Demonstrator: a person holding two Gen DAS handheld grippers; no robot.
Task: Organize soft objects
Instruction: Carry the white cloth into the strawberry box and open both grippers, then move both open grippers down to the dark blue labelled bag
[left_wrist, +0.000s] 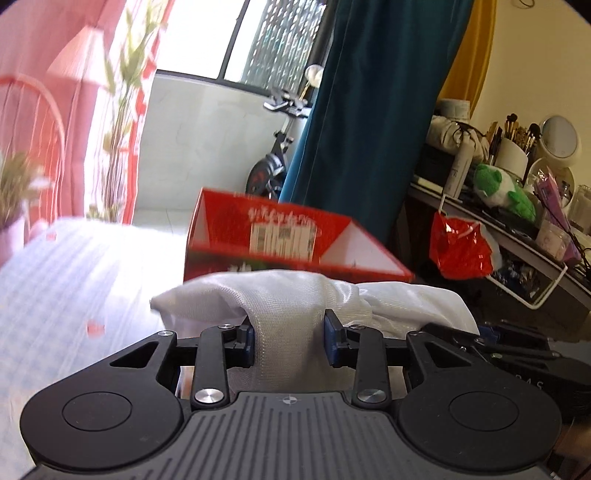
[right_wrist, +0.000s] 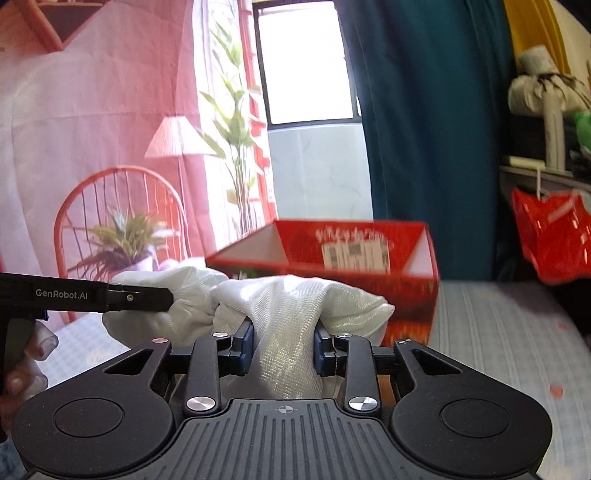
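Note:
A white woven cloth (left_wrist: 284, 295) is bunched between both grippers and held above the bed. My left gripper (left_wrist: 289, 341) is shut on one part of it. My right gripper (right_wrist: 283, 345) is shut on another part of the cloth (right_wrist: 291, 314). An open red cardboard box (left_wrist: 291, 240) with white inner flaps stands just beyond the cloth on the bed; it also shows in the right wrist view (right_wrist: 340, 254). The left gripper's body (right_wrist: 85, 295) shows at the left of the right wrist view, beside the cloth.
The bed (left_wrist: 74, 288) has a pale checked sheet. A pink printed backdrop (right_wrist: 92, 129) hangs at the left. A teal curtain (left_wrist: 362, 129) hangs behind the box. A cluttered desk (left_wrist: 517, 221) with a green plush toy (left_wrist: 506, 190) and a red plastic bag (left_wrist: 460, 247) stands at the right.

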